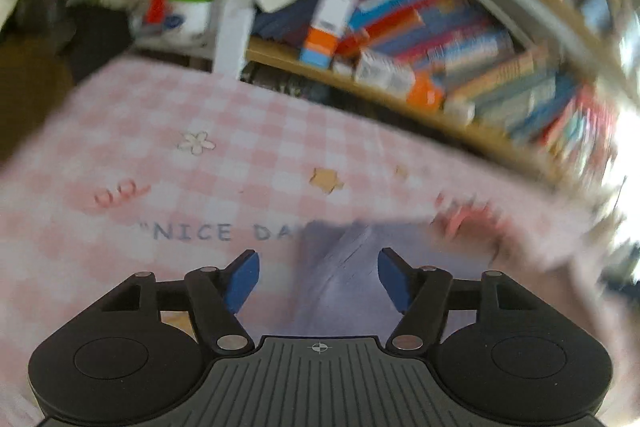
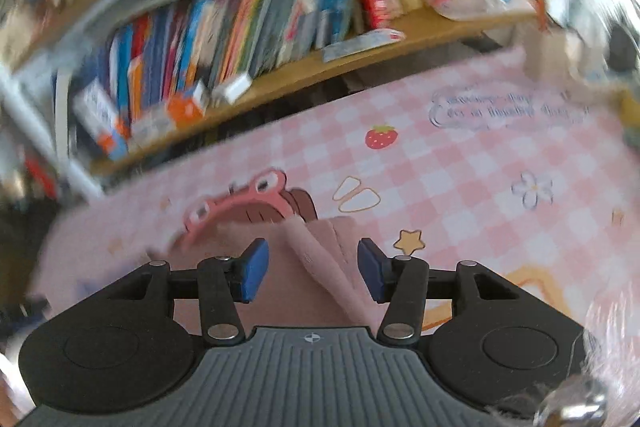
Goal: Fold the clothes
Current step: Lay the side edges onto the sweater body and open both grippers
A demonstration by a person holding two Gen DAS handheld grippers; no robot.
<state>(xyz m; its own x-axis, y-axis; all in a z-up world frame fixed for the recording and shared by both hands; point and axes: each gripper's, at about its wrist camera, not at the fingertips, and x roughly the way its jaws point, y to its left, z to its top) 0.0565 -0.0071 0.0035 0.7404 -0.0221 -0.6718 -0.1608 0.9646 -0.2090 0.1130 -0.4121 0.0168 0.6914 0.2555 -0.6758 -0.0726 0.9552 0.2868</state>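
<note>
The pink cloth [image 2: 320,267] lies bunched on the table right in front of you, with soft folds standing up between your right gripper [image 2: 312,271] pads. It looks fuzzy and thick, so it should bend easily. In the left view the same cloth [image 1: 348,267] looks pale purple and very blurry, so you cannot tell its shape well there.

Both tongs are wide open. Your left gripper [image 1: 318,277] holds nothing, and neither does the right. You seem to have them on each side of a fold so you can pinch it.

The cloth sits on a pink checked table mat [image 2: 460,167] with a strawberry [image 2: 382,137]. Behind the table is a bookshelf [image 1: 420,39].
</note>
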